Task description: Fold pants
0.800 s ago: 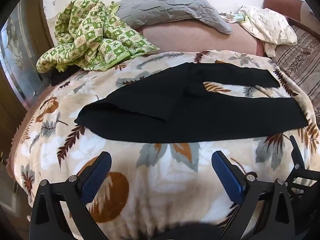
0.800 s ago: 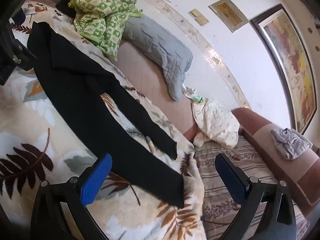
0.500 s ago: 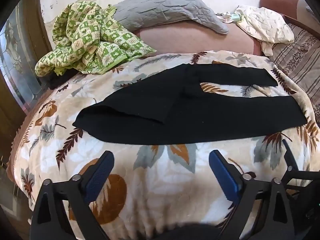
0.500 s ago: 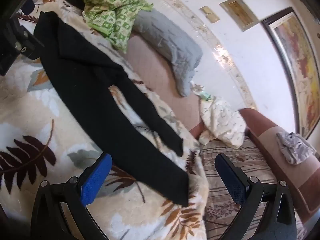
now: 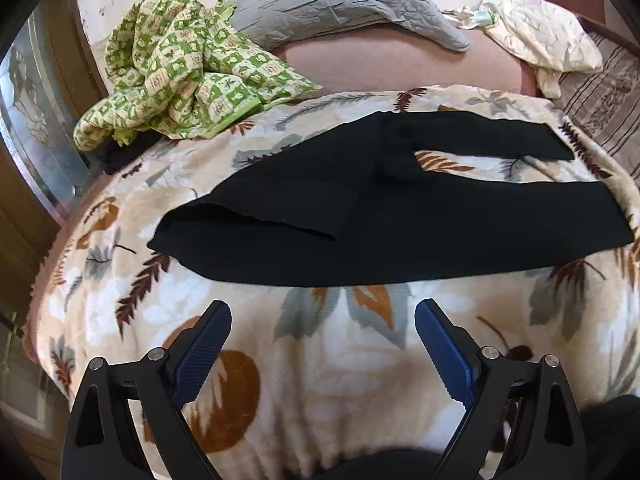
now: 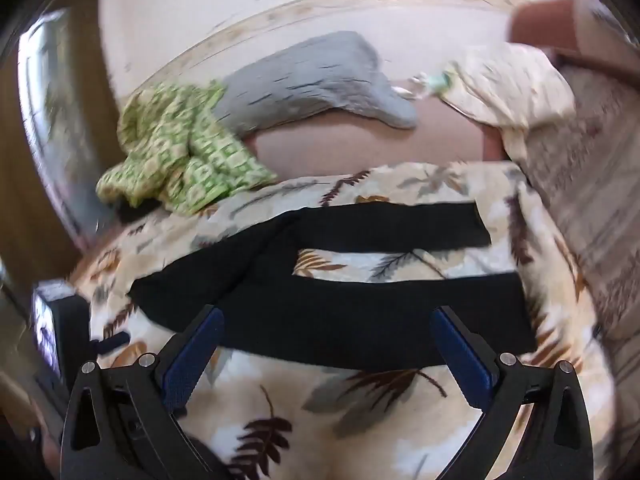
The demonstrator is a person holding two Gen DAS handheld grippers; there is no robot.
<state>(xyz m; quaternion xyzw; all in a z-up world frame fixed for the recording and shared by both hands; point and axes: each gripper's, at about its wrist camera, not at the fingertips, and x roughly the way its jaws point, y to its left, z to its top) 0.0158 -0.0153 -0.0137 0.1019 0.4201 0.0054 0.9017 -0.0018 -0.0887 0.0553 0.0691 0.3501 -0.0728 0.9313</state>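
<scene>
The black pants (image 5: 400,224) lay spread across the middle of the frame on the leaf-print blanket (image 5: 320,360), legs apart and unfolded, while the left gripper (image 5: 322,328) and right gripper (image 6: 326,332) hovered released and empty, folding not begun.

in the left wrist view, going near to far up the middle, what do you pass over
left tool → leaf-print blanket → black pants → bare pink mattress → grey pillow → wall
</scene>
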